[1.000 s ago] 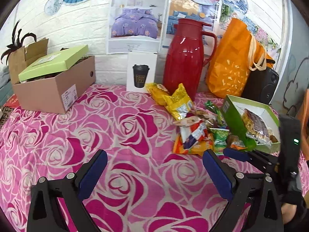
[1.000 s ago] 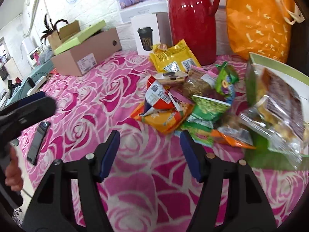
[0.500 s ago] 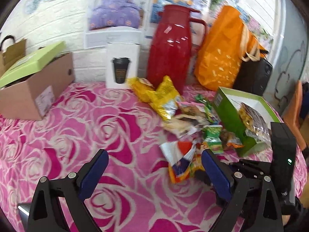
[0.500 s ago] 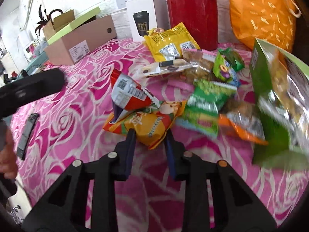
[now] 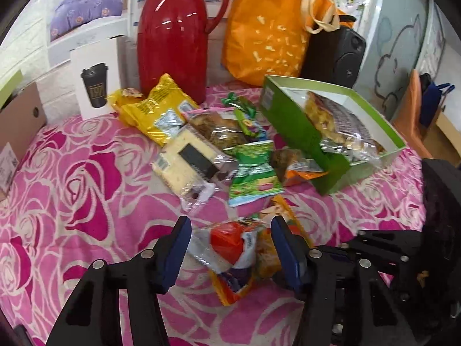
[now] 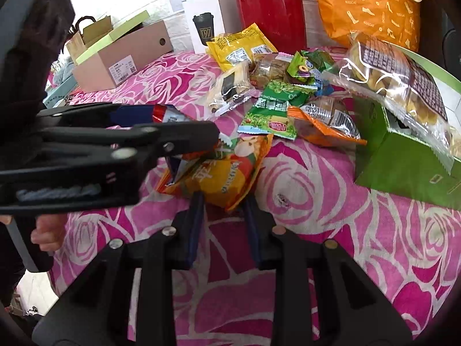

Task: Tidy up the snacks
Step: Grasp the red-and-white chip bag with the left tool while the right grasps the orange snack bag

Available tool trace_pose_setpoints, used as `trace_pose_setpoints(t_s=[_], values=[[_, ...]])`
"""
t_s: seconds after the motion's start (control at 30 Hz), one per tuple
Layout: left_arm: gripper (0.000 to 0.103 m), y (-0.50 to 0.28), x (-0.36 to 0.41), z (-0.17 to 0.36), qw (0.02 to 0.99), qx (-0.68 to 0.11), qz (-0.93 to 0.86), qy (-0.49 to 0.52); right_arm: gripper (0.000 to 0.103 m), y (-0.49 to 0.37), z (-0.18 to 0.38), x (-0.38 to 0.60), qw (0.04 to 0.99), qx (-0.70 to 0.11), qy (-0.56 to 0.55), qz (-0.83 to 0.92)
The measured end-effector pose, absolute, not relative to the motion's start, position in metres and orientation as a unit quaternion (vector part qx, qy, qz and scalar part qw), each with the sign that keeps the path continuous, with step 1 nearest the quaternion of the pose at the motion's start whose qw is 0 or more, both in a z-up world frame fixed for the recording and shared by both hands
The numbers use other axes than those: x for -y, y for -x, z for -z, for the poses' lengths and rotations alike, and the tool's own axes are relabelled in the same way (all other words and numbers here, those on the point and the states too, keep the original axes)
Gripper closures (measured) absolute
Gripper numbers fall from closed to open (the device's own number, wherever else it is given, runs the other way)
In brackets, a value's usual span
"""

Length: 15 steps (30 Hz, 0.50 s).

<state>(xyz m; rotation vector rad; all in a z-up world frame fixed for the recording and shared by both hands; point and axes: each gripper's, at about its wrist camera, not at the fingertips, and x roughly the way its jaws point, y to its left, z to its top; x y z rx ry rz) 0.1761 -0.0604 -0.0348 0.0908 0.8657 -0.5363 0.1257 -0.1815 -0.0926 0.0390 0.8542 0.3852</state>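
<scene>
A pile of snack packets lies on the pink rose cloth. My right gripper (image 6: 223,204) is shut on the near edge of an orange-yellow snack bag (image 6: 227,173), which also shows in the left wrist view (image 5: 268,256). My left gripper (image 5: 230,239) is partly open, its pads on either side of a red and silver packet (image 5: 230,242) that lies on the orange bag; contact is unclear. Behind are a green packet (image 5: 253,173), a pale cracker pack (image 5: 187,161) and a yellow bag (image 5: 155,109). A green box (image 5: 296,132) at the right holds a clear cookie bag (image 5: 340,121).
A red thermos (image 5: 175,34), an orange tote bag (image 5: 268,23), a black speaker (image 5: 334,54) and a white cup box (image 5: 95,77) stand along the back wall. A cardboard box with a green lid (image 6: 124,52) sits at the far left.
Both grippers moved in toward the snack pile. The right gripper closed on the orange-yellow bag. The left gripper narrowed and came around the red and silver packet.
</scene>
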Motion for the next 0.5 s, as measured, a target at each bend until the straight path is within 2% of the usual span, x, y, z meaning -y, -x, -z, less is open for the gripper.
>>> trace_pose_setpoints(t_s=[0.13,0.2,0.23,0.27,0.37,0.5], values=[[0.045,-0.183,0.058,0.043,0.869,-0.428,0.245,-0.039,0.058,-0.129,0.093,0.182,0.894,-0.409,-0.026,-0.182],[0.06,-0.187,0.058,0.049,0.866,-0.437,0.241,-0.036,0.057,-0.134,0.094,0.18,0.893,-0.408,-0.035,-0.184],[0.062,-0.188,0.058,0.05,0.865,-0.439,0.241,-0.032,0.057,-0.136,0.094,0.179,0.893,-0.409,-0.036,-0.184],[0.065,-0.188,0.057,0.05,0.866,-0.438,0.24,-0.027,0.059,-0.138,0.096,0.177,0.892,-0.412,-0.034,-0.183],[0.068,-0.183,0.053,0.042,0.872,-0.432,0.231,-0.02,0.073,-0.135,0.093,0.176,0.893,-0.412,-0.021,-0.18],[0.068,-0.166,0.05,0.018,0.884,-0.404,0.234,-0.019,0.081,-0.121,0.079,0.179,0.899,-0.395,-0.018,-0.186]])
